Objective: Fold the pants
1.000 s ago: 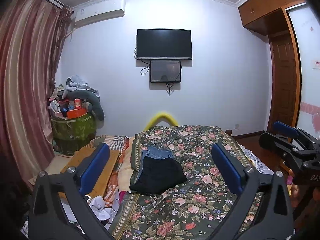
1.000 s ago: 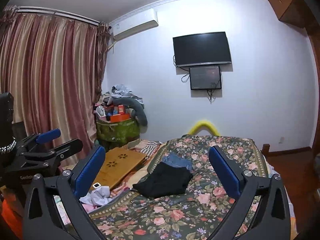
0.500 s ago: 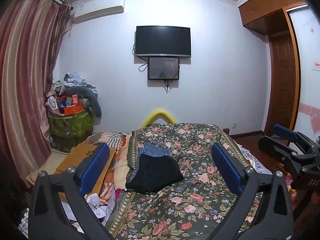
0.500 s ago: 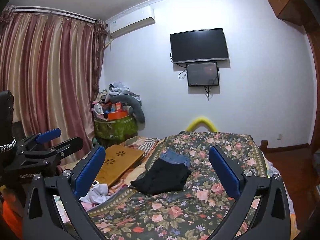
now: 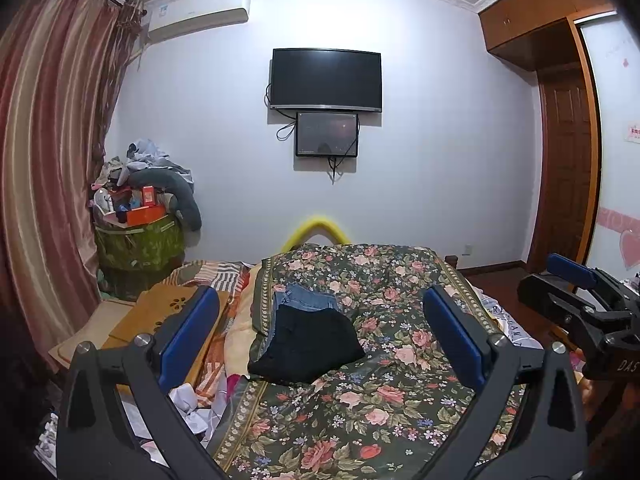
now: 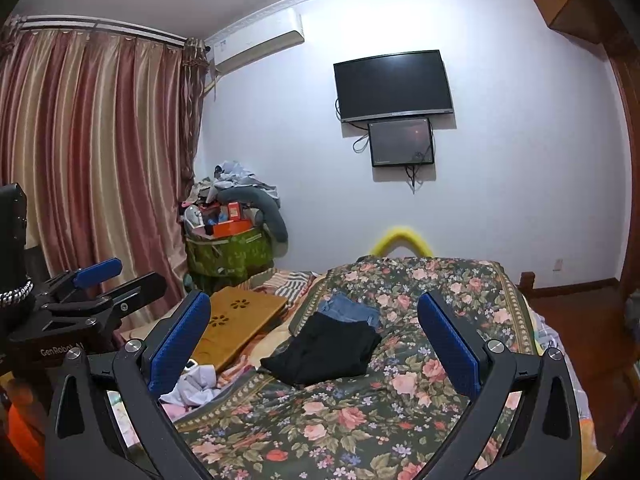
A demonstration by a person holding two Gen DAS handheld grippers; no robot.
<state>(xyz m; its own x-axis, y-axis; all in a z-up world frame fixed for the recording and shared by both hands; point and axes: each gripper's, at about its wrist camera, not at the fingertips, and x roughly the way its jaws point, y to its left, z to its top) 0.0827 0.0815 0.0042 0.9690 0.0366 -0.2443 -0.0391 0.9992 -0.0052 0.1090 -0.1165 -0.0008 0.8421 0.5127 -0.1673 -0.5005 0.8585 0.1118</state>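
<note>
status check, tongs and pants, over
Both tongs, left and right, open, empty. Black pants folded atop jeans on bed. Nothing in the way.

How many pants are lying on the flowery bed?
2: black pants on the bedspread, and blue jeans behind them, partly underneath. More could be hidden.

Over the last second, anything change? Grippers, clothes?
Only the cameras' aim shifted a little: in both wrist views the TV and bed sit slightly differently in frame. Nothing gripped or released. The left gripper and right gripper stay open and empty above the floral bedspread; the black pants still lie folded over the jeans.
</note>
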